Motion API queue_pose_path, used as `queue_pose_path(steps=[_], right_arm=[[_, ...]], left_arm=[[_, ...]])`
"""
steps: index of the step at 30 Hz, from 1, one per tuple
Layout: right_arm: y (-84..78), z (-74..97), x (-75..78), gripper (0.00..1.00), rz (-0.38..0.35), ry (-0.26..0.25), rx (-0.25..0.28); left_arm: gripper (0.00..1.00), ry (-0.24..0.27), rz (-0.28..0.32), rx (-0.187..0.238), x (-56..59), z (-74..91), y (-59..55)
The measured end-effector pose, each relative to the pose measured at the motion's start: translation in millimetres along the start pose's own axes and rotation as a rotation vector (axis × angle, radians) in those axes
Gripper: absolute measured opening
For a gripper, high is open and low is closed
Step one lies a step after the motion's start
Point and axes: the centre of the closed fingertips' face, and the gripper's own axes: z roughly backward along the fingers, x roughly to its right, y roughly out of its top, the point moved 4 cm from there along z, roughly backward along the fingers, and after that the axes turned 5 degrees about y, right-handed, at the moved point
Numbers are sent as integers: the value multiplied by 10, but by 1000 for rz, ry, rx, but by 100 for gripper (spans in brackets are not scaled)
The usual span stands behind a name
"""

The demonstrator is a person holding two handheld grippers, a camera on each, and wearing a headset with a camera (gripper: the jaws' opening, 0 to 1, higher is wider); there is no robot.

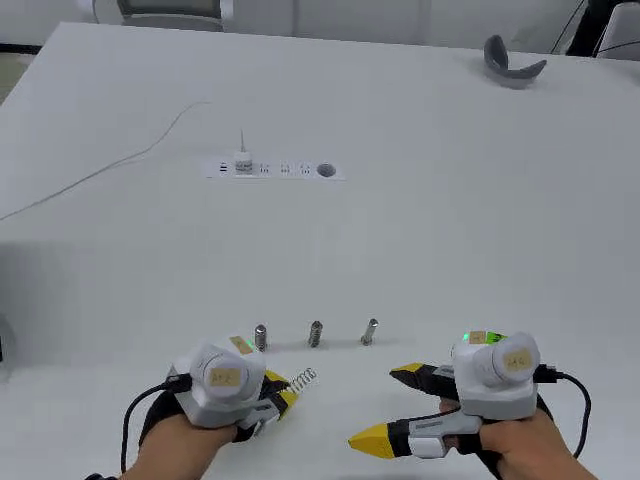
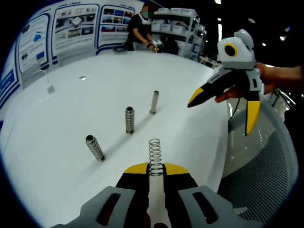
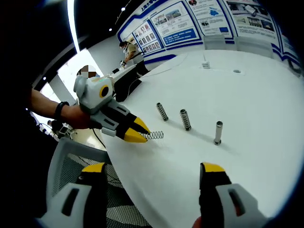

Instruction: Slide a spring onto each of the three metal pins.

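Spreading wide and white, the counter leaves open room beyond three pins: two carry springs, the bare pin stands rightmost. Left tool is clamped on a spring near the counter's front edge; right tool gapes. A power strip lies well apart

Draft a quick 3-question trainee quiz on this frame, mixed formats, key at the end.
1. How many of the three pins are bare?
2. What does the left tool grip? A) a screw B) a spring C) nothing
3. True or false: the right tool is shut.
Key: 1) one, the bare pin nearest the right tool; 2) B; 3) false, it is open and holds nothing.
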Motion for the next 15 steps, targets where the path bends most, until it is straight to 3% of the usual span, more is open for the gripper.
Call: queue_pose_path(steps=[8,15], right_arm=[[87,-127,-54,79,14,40,-13],[167,-221,-107,77,11,78,-11]], left_arm=[[10,7,3,13,-91,247,-72],[10,15,-3,35,-156,444,-40]])
